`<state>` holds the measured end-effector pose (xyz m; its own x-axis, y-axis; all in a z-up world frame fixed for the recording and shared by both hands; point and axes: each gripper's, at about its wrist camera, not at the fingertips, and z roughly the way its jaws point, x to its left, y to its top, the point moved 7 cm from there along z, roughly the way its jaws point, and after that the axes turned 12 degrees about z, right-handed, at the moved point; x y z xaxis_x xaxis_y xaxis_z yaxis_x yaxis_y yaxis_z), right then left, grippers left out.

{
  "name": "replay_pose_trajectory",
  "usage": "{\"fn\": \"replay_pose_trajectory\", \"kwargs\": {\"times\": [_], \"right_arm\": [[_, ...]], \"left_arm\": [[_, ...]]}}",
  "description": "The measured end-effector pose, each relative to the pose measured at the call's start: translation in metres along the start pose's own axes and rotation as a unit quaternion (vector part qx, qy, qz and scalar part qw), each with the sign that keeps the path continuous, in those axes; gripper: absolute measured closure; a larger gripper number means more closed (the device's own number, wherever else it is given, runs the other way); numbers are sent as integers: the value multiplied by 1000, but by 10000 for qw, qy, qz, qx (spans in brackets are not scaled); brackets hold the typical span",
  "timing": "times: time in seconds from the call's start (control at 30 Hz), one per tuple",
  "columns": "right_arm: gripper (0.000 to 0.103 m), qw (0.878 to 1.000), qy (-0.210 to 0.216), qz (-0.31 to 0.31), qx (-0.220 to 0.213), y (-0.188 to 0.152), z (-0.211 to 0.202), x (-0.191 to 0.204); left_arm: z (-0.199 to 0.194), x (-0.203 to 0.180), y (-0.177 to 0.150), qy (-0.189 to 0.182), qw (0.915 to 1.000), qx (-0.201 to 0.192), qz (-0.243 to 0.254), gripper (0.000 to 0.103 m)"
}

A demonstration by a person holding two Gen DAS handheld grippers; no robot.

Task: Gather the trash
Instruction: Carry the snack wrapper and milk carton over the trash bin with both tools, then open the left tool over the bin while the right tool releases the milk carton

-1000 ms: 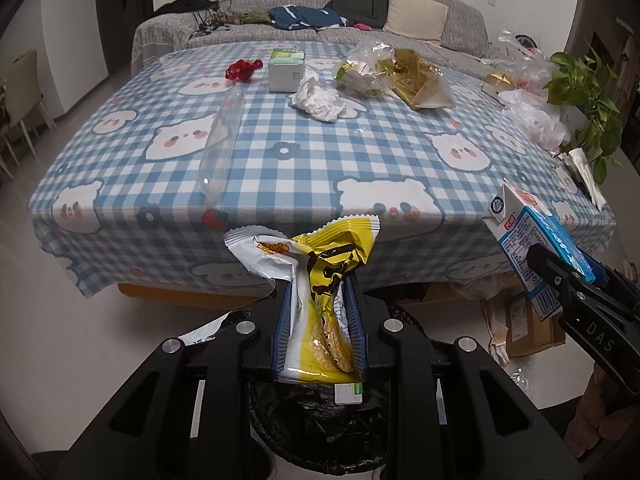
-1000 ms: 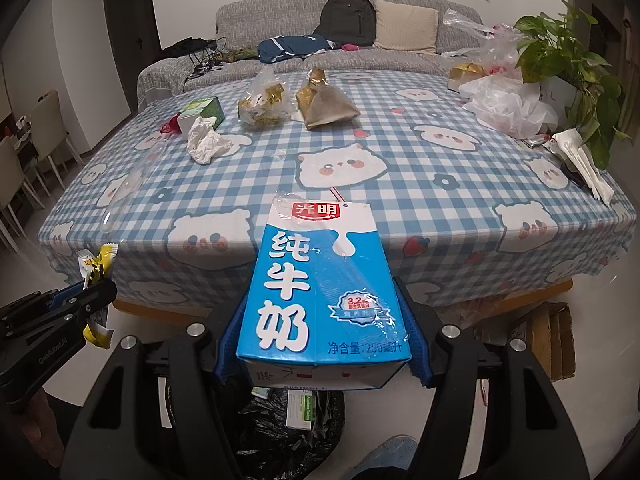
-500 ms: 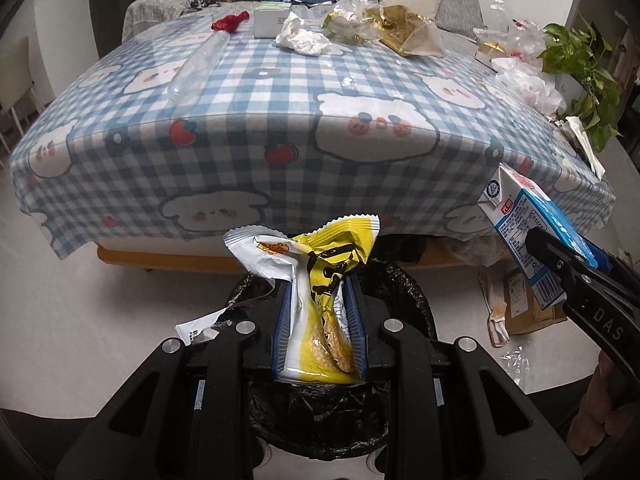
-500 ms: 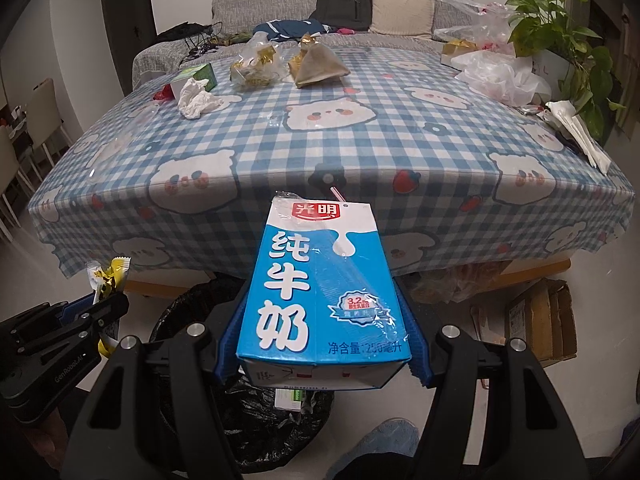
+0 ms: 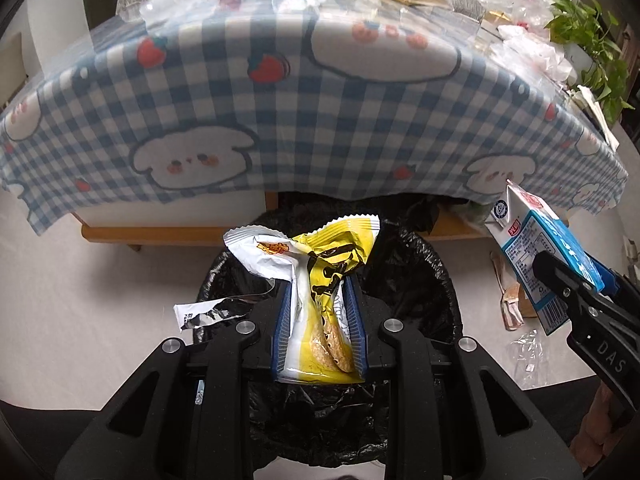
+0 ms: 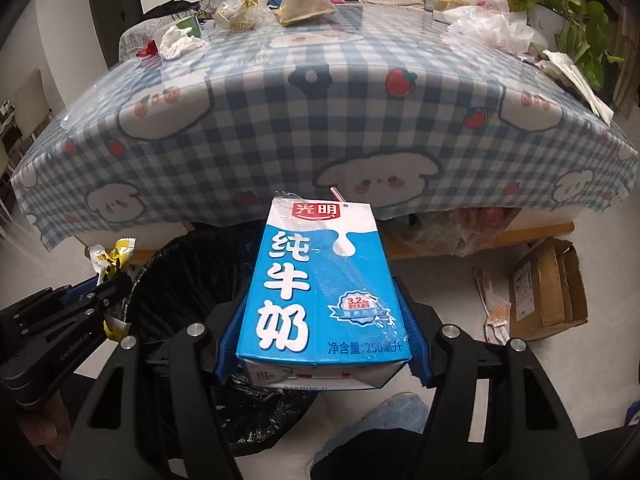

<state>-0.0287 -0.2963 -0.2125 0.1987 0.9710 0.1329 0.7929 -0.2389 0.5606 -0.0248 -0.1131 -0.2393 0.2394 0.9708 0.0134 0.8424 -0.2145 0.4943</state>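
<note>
My left gripper is shut on a yellow and white snack wrapper and holds it right above the black-lined trash bin. My right gripper is shut on a blue and white milk carton, held above the bin's right side. In the left wrist view the carton and right gripper show at the right. In the right wrist view the left gripper with the wrapper shows at the left.
A table with a blue checked cloth rises just beyond the bin. On it lie crumpled tissue, plastic bags and gold wrappers. A cardboard box and scraps lie on the floor at the right.
Both grippers have dropped lower and moved toward the bin in front of the table. The bin now fills more of both views. Both still hold their items.
</note>
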Motion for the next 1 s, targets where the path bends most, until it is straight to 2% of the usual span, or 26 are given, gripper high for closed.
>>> {"fn": "replay_pose_trajectory", "kwargs": {"times": [0.27, 0.4, 0.47, 0.53, 0.6, 0.83, 1.0], "right_arm": [[41, 9998, -113, 128, 94, -8, 10, -15], [41, 9998, -131, 108, 88, -8, 11, -15], [41, 9998, -133, 87, 77, -8, 10, -13], [41, 9999, -114, 76, 78, -7, 10, -10], [41, 9999, -91, 46, 70, -7, 9, -5], [41, 10000, 37, -87, 26, -6, 1, 18], [41, 9997, 136, -213, -17, -6, -5, 40]], "left_arm": [[18, -10, -6, -95, 9999, 86, 86, 76], [17, -10, -8, -46, 9999, 71, 92, 56], [17, -7, -9, -25, 9999, 62, 75, 53], [16, -4, -10, -8, 9999, 77, 81, 43], [14, 1, -11, 17, 10000, 59, 66, 40], [-3, 26, -13, 148, 9998, -108, -46, 17], [-17, 47, -16, 283, 9993, -233, -108, 8]]}}
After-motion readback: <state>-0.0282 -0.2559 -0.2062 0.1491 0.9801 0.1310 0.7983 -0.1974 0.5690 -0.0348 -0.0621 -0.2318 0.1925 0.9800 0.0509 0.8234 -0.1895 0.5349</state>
